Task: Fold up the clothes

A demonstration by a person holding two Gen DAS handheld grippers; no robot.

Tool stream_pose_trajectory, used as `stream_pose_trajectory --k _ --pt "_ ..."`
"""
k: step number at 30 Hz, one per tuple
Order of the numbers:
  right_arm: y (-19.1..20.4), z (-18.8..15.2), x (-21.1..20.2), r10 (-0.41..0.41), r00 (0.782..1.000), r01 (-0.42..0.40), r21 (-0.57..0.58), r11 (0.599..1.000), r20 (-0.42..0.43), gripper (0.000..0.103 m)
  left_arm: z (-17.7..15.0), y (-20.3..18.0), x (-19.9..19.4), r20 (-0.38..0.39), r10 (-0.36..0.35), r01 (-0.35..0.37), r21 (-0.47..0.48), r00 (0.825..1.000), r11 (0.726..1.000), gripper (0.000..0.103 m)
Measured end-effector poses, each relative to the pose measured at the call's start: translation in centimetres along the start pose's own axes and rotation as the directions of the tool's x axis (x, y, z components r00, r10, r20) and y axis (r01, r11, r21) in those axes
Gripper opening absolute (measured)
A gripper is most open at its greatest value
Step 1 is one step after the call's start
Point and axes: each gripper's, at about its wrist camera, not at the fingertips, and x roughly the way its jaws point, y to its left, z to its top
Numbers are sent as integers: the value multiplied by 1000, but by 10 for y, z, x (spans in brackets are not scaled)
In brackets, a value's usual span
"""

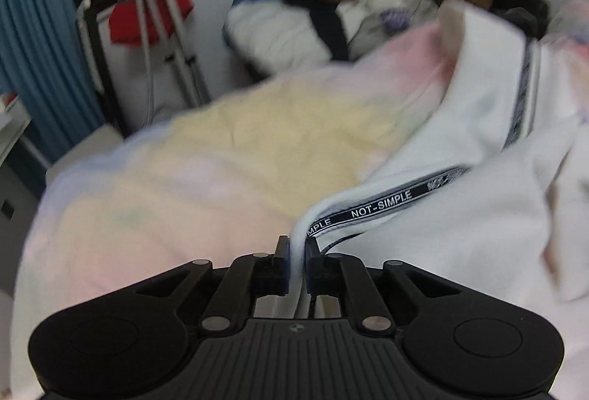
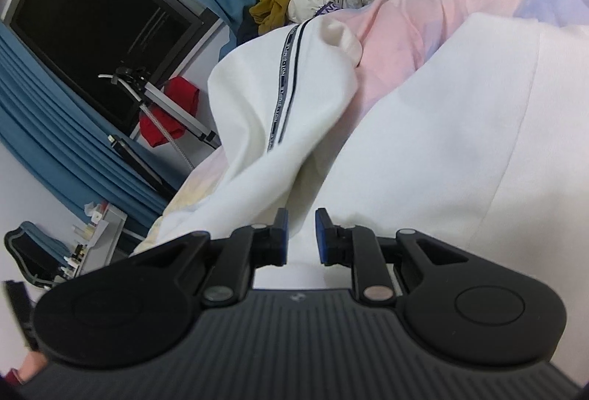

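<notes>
White garment [image 1: 460, 234] with a black "NOT-SIMPLE" tape trim [image 1: 383, 203], lying rumpled on the bed's pastel blanket [image 1: 228, 142], one edge pinched.

On the left, the left hand-held gripper [image 1: 297, 265] is clenched on a thin bunched edge of the garment beside the trim; that narrow bite could slip out if pulled hard, and the loose cloth to its right could drag and crease instead of folding flat. On the right, the right hand-held gripper [image 2: 301, 234] is released, its jaws parted by a modest gap just above the garment's white cloth [image 2: 423, 149], holding nothing; whether its tips touch the cloth I cannot tell. Closing there might catch several layers at once.
</notes>
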Motion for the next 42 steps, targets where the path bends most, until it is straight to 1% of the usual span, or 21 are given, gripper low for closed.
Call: stream_pose_trajectory --k 1,3,6,8,9,12,13,15,17,18,21,23,24,27,28,30,33,34,36,40,42 --pt "0 0 0 -6 1000 6 -2 1000 -1 20 -5 0 -9 10 -17 18 -36 1000 999 12" --pt "-1 0 -1 -18 1000 18 -11 1000 -7 20 -16 0 -26 31 -51 54 -109 998 993 22" --pt "-3 2 -7 -35 999 35 -29 999 2 20 -34 -1 -56 63 -99 111 -220 993 969 34" --pt "-5 6 -11 -38 999 38 -19 999 14 19 -61 9 -99 65 -120 135 -346 991 929 35" --pt "-7 8 -14 -36 999 36 -12 999 19 19 -76 20 -116 73 -123 143 -427 990 893 43" --pt "-8 10 -20 -55 998 55 -17 998 22 20 -140 45 -180 60 -103 117 -658 993 744 51" --pt "-8 11 -23 -65 998 65 -22 998 22 20 -165 53 -202 51 -96 102 -730 994 676 52" --pt "-11 15 -36 -75 997 75 -8 997 26 20 -222 67 -243 34 -80 70 -859 996 506 53" --pt "-15 19 -50 -83 996 82 12 997 30 20 -270 78 -282 40 -48 54 -936 998 349 56" --pt "-17 20 -57 -87 996 86 22 996 32 20 -291 82 -298 36 -28 43 -957 999 288 60" --pt "-23 26 -78 -99 994 97 51 994 38 20 -336 86 -334 7 26 2 -983 1000 185 63" --pt "-28 30 -92 -107 993 104 71 992 42 19 -353 86 -340 -4 17 -7 -988 1000 155 63" --pt "-30 32 -99 -111 993 108 80 991 43 19 -361 86 -342 -3 11 -5 -992 1000 130 63" --pt "-38 38 -121 -131 990 124 116 985 56 20 -377 87 -339 3 -28 4 -1000 1000 15 62" --pt "-45 41 -130 -151 986 139 142 980 75 20 -380 85 -339 -2 -43 -2 -1000 999 -10 63" --pt "-63 47 -148 -203 972 175 212 961 120 24 -384 79 -343 -15 -62 -17 -1000 998 -24 65" --pt "-95 47 -168 -304 937 230 351 908 174 50 -390 74 -339 -34 -56 -35 -999 998 -26 69" --pt "-106 46 -172 -336 924 245 395 885 180 61 -393 75 -336 -30 -55 -33 -998 998 -45 69" --pt "-126 44 -176 -382 906 261 473 842 181 69 -399 77 -329 -22 -50 -26 -996 999 -80 68" --pt "-145 44 -140 -372 924 297 446 844 88 69 -401 82 -311 -8 -5 -9 -995 1000 -103 67" --pt "-150 44 -115 -367 928 315 406 858 56 69 -399 85 -304 -4 21 -2 -995 1000 -101 58"
